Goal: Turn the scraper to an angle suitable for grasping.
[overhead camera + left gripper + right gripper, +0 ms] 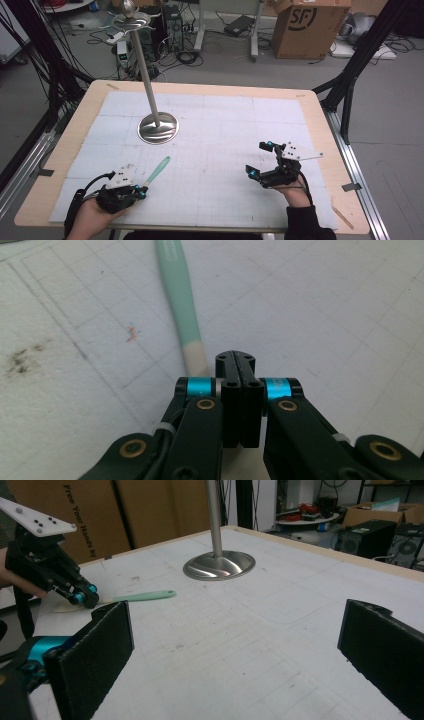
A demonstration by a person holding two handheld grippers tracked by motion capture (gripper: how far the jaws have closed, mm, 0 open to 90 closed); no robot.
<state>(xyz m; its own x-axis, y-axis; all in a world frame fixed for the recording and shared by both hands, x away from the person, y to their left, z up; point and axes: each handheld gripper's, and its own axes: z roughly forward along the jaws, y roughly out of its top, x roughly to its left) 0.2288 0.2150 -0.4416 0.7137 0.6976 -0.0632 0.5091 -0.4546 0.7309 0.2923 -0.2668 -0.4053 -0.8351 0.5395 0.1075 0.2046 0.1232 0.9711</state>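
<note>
A white gridded mat (225, 150) covers the wooden table (320, 115), and a steel stand (158, 127) rises from its far left part. Near the right front, the right gripper (261, 160) hovers with its jaws spread wide, nothing between them. At the left front, the left gripper (141, 191) has its jaws pressed together on the pale end of a mint-green spatula (157, 171), which points toward the stand's base.
</note>
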